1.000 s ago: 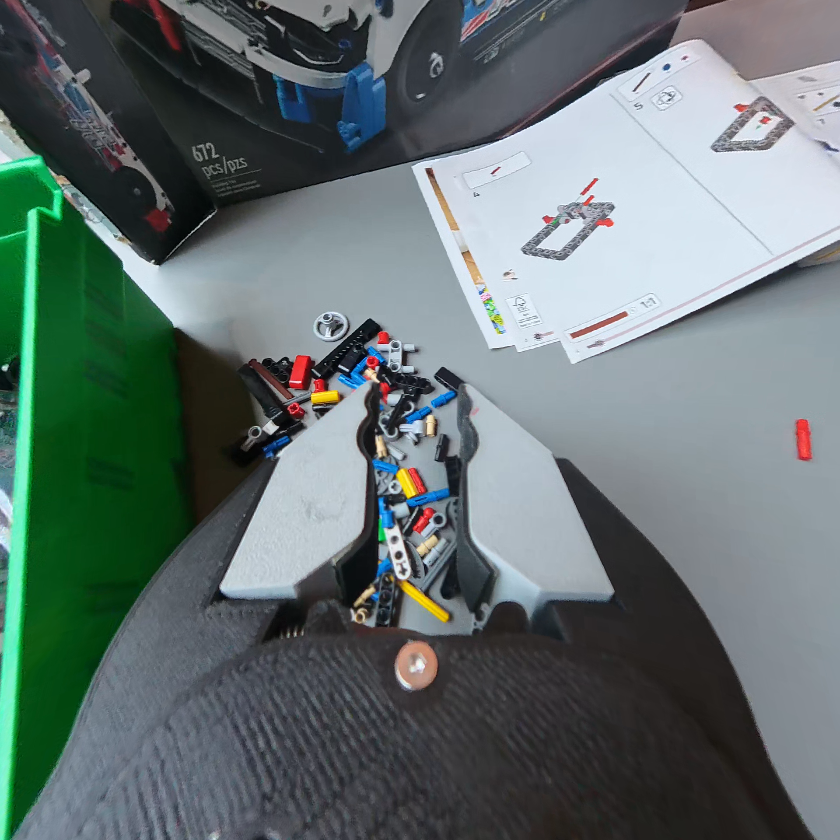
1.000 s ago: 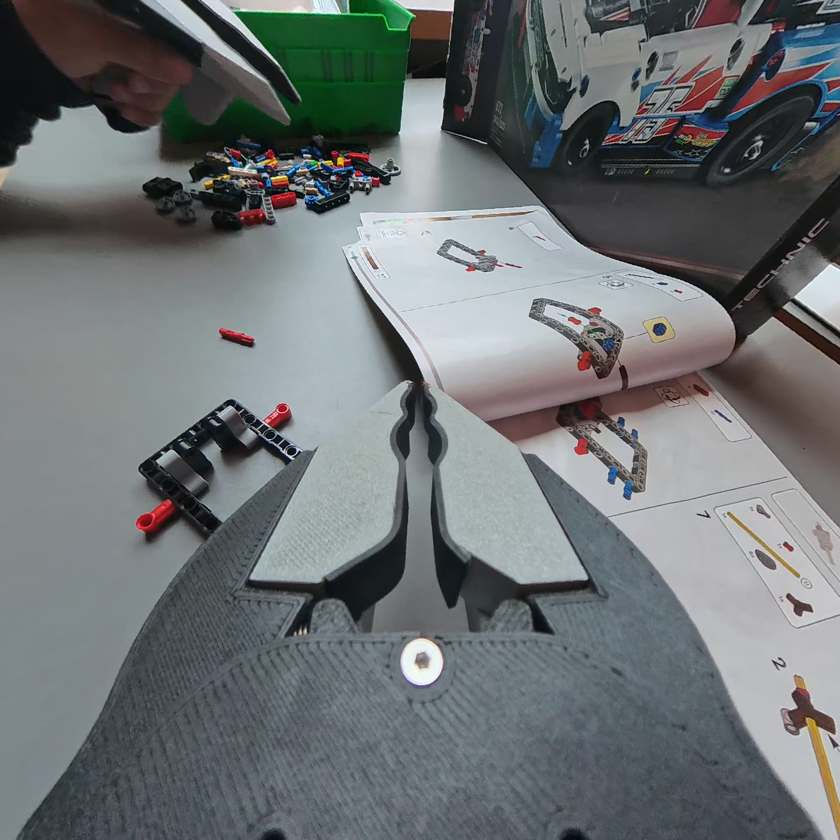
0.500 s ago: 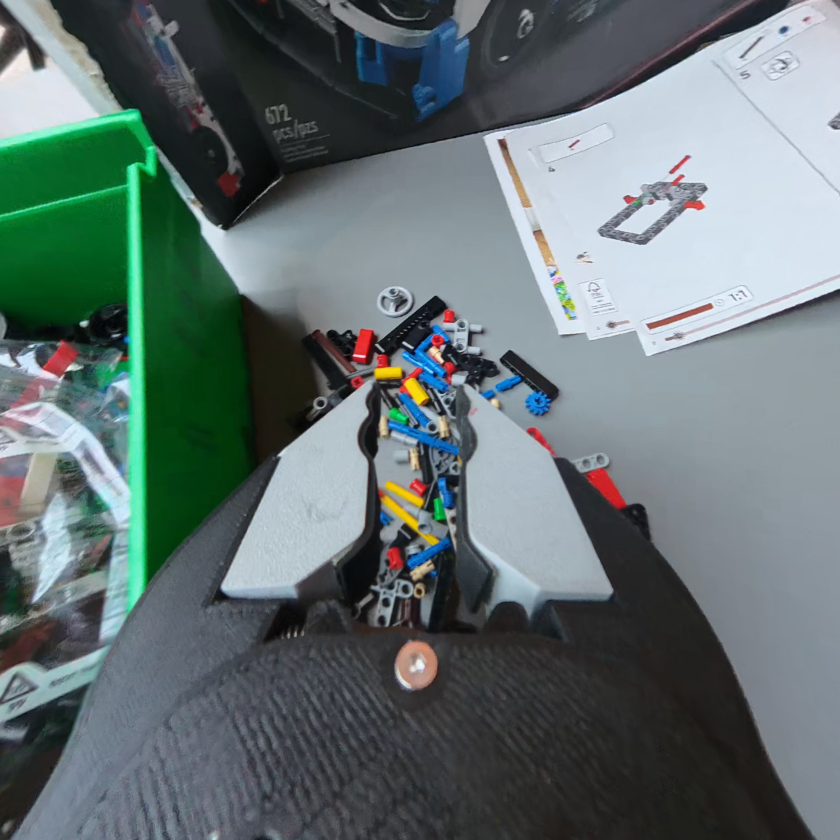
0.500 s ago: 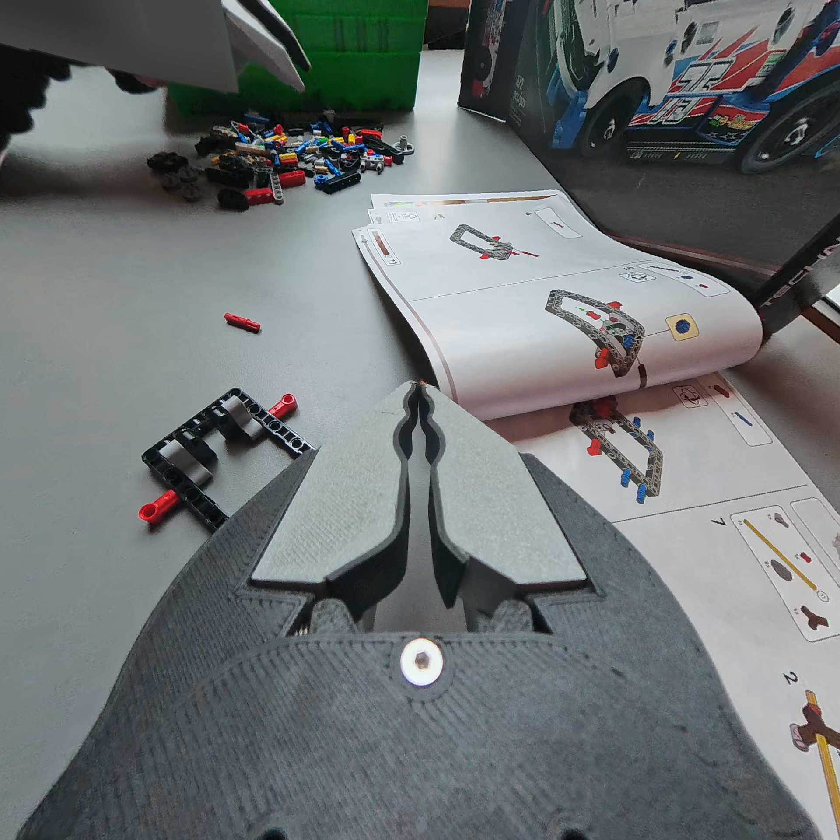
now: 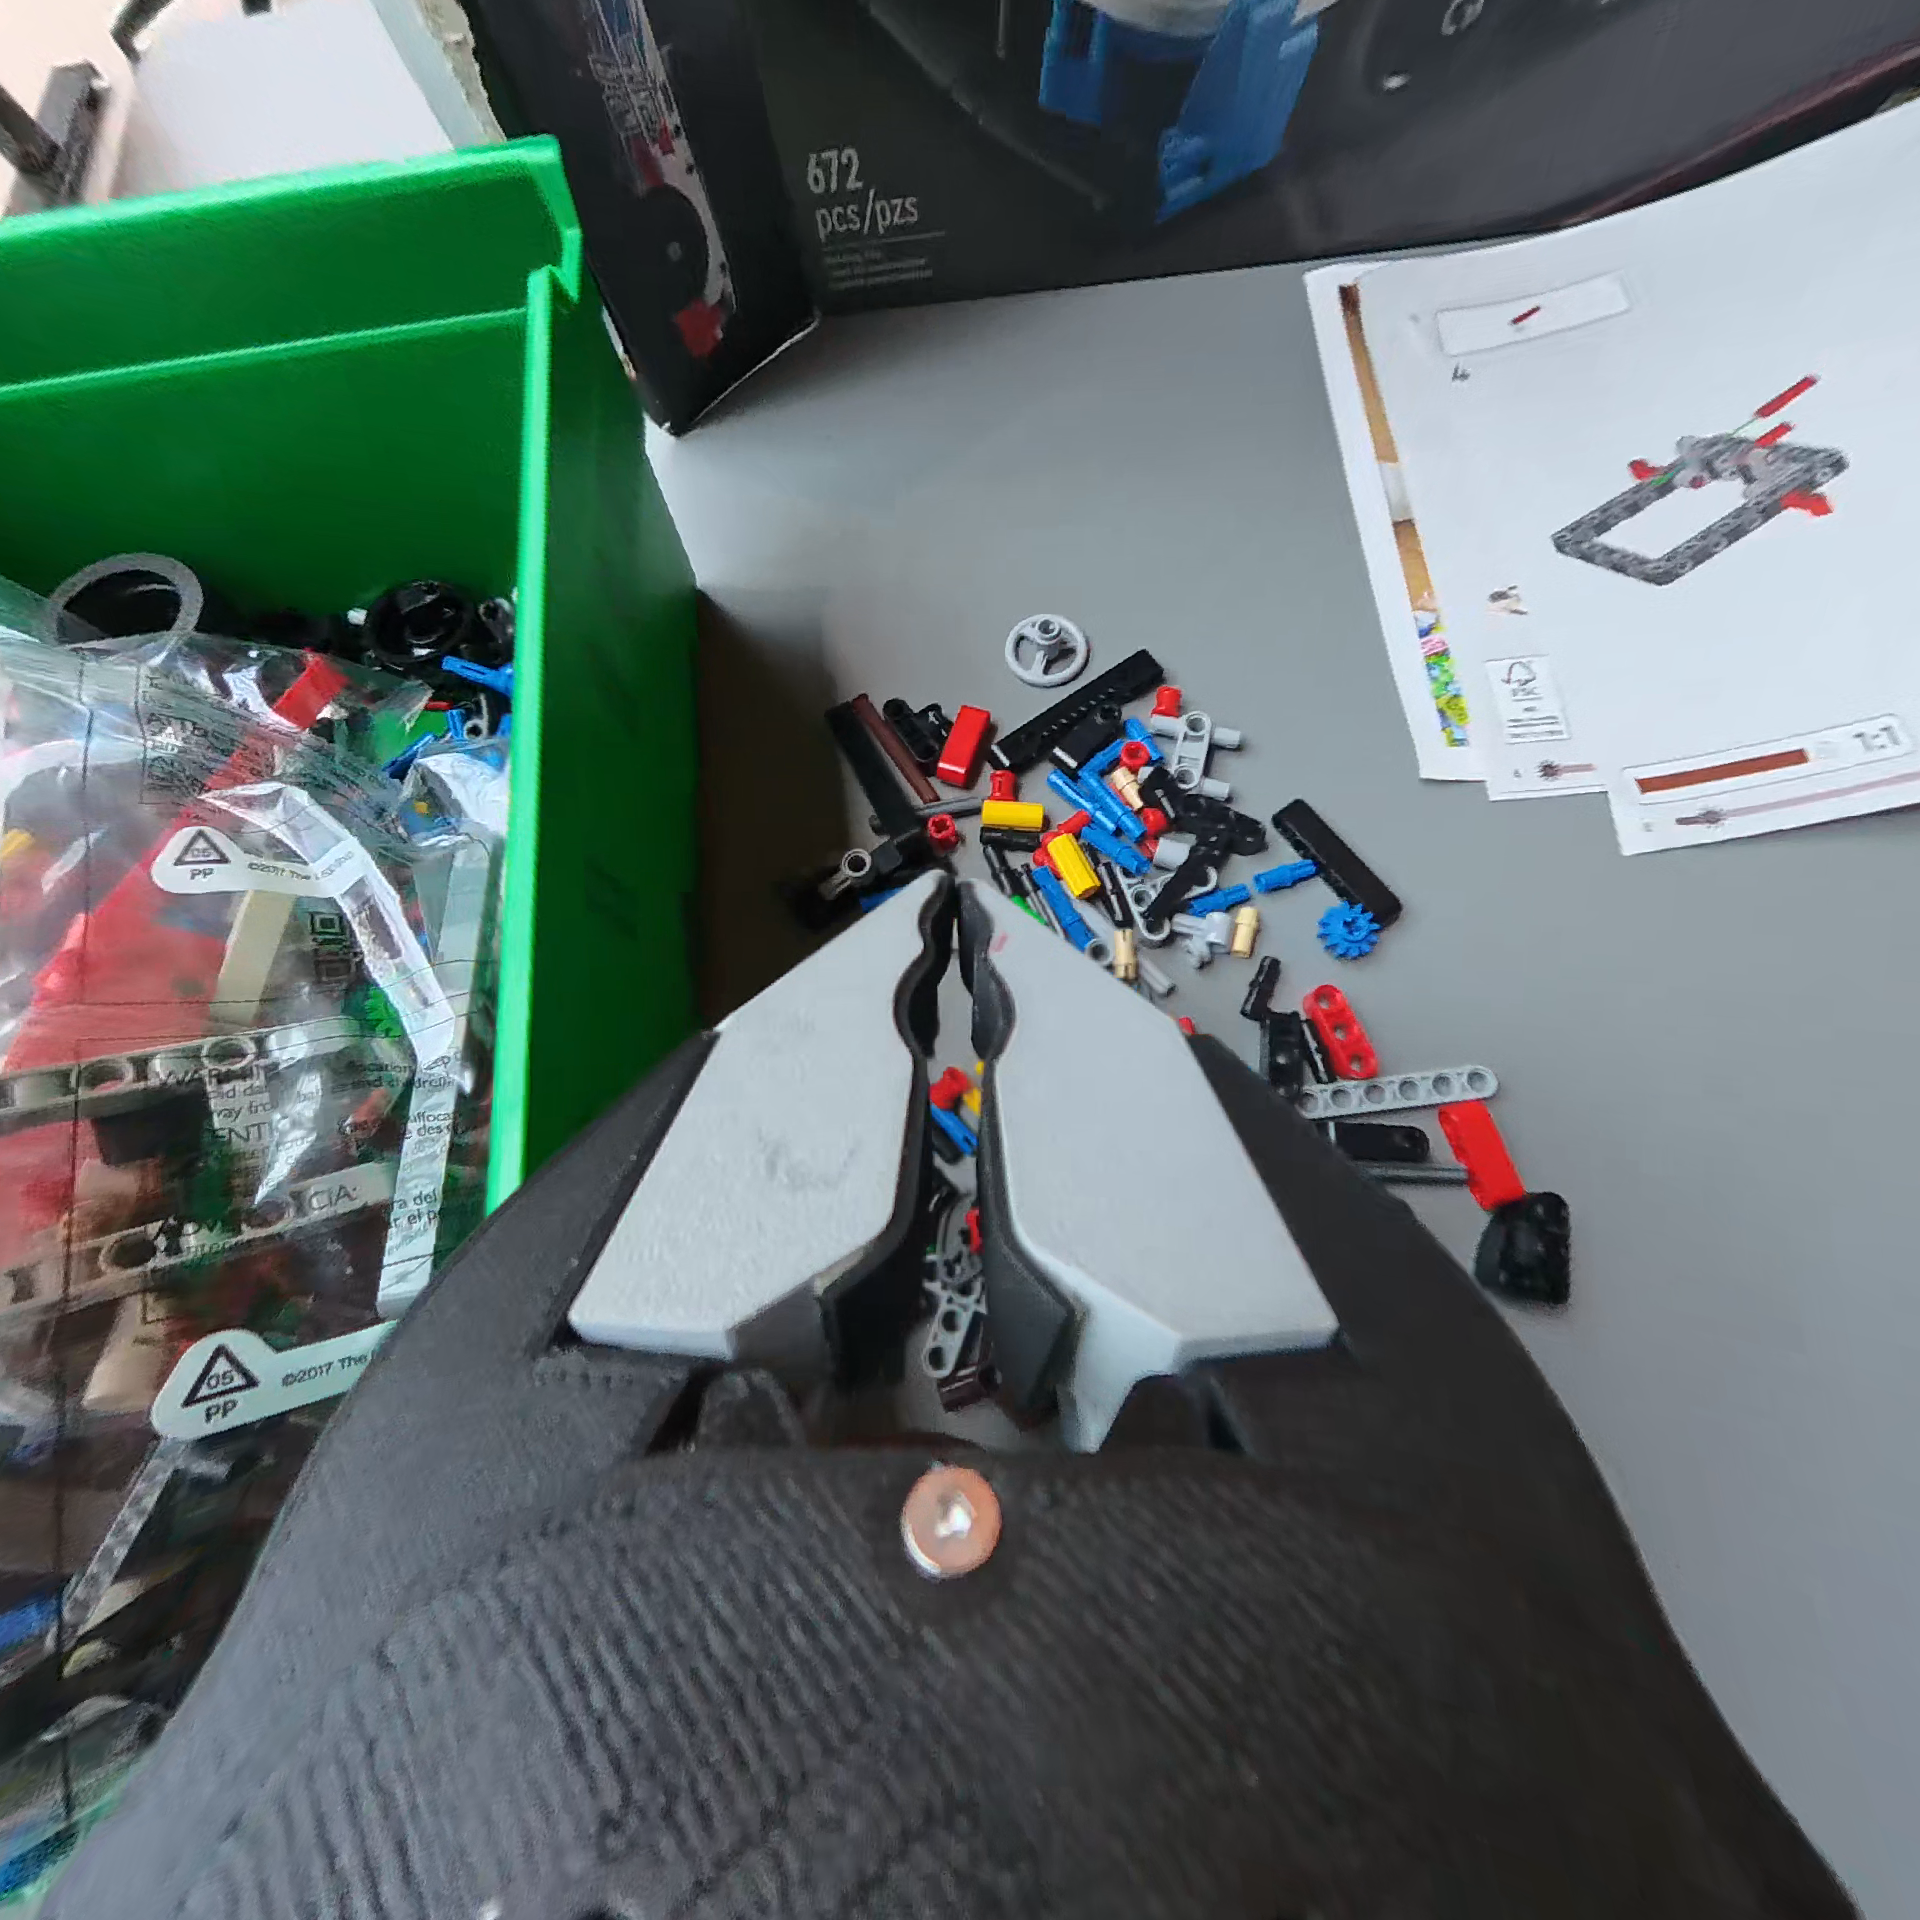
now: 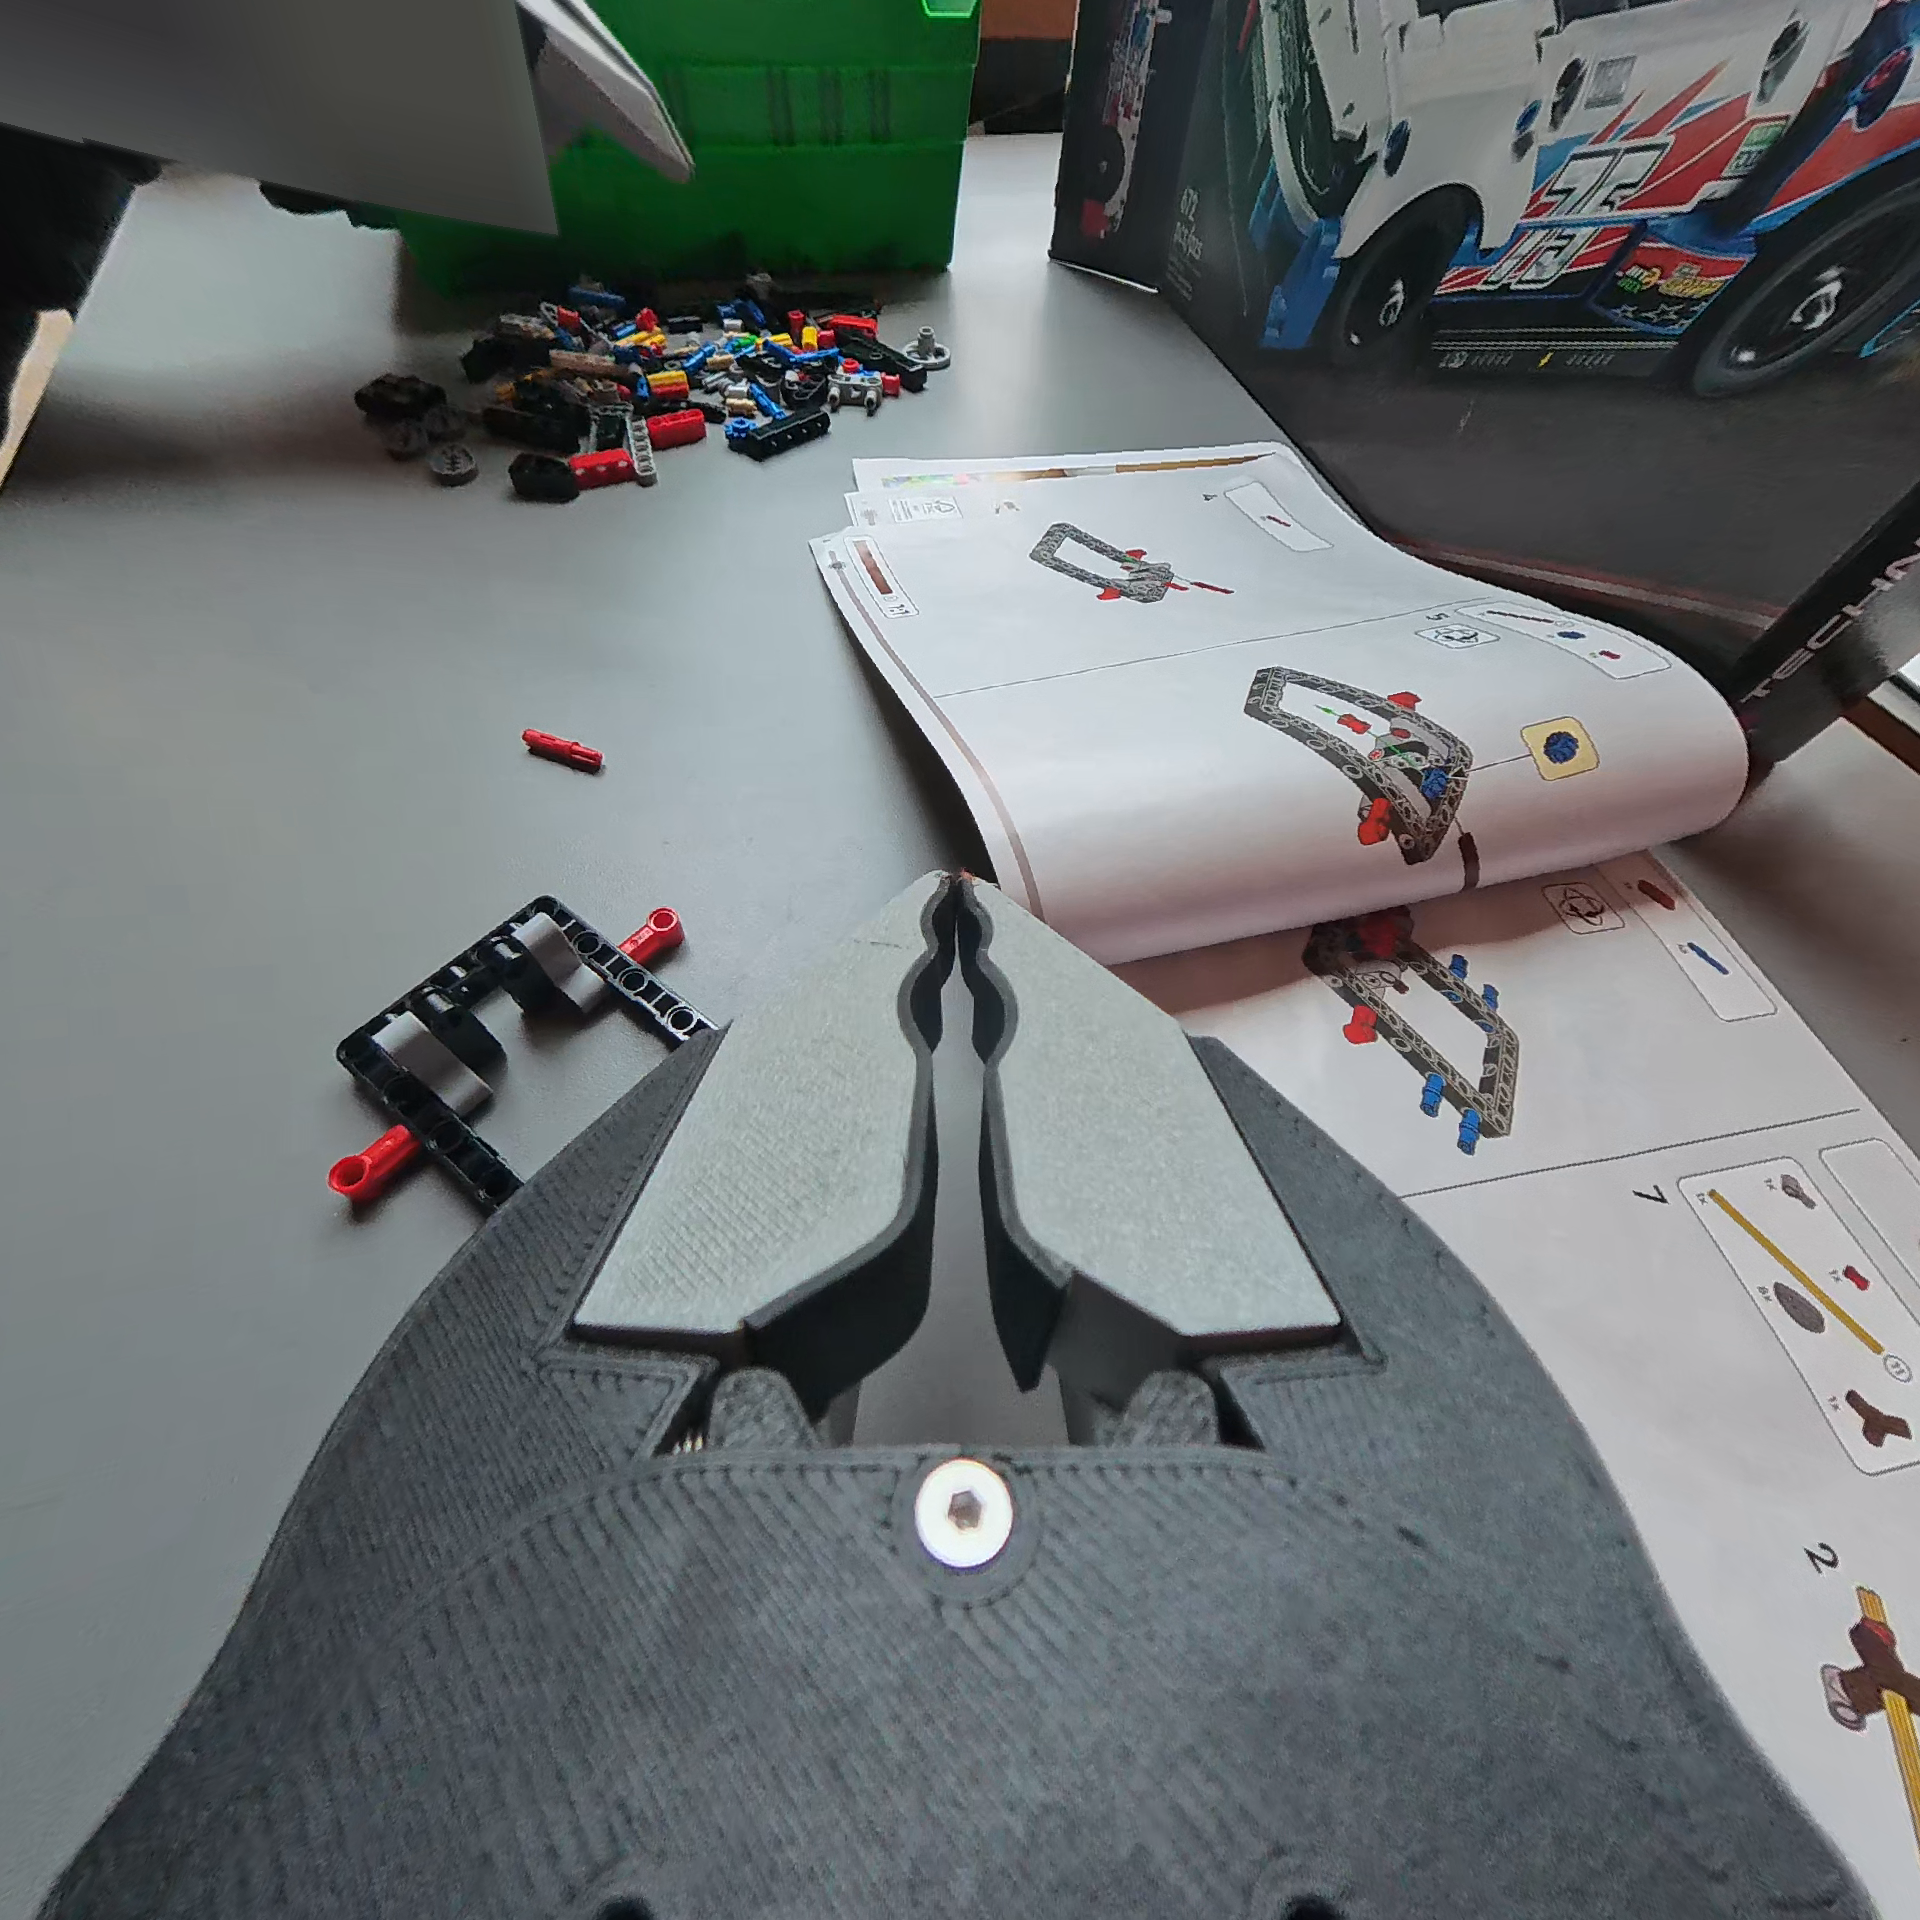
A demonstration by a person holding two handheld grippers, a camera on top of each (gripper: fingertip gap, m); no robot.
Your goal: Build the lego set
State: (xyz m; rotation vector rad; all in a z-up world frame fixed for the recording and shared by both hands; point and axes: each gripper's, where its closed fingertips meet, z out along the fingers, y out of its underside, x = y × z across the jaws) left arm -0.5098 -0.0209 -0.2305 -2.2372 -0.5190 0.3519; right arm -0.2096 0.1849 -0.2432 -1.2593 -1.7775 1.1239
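A pile of small loose lego pieces point(image 5: 1122, 831) lies on the grey table beside the green bin. My left gripper point(image 5: 956, 896) hovers over the pile's left edge, jaws shut, with nothing showing between the tips. It also shows in the right wrist view point(image 6: 613, 114) above the pile point(image 6: 675, 374). A black frame assembly point(image 6: 520, 1029) with grey pieces and red pins lies left of my right gripper point(image 6: 958, 883), which is shut and empty at the edge of the open instruction booklet point(image 6: 1299, 727). A loose red pin point(image 6: 561, 750) lies alone on the table.
A green bin point(image 5: 582, 623) with clear bags of pieces stands left of the pile. The black set box point(image 6: 1558, 260) stands at the back right, behind the booklet point(image 5: 1662, 520). Bare grey table point(image 6: 260, 727) lies between pile and frame. There is about 35 centimetres between the tips of the two grippers.
My left gripper has closed from open and swung left toward the green bin, so the pile now sits to its right. My right gripper has stayed shut and barely moved.
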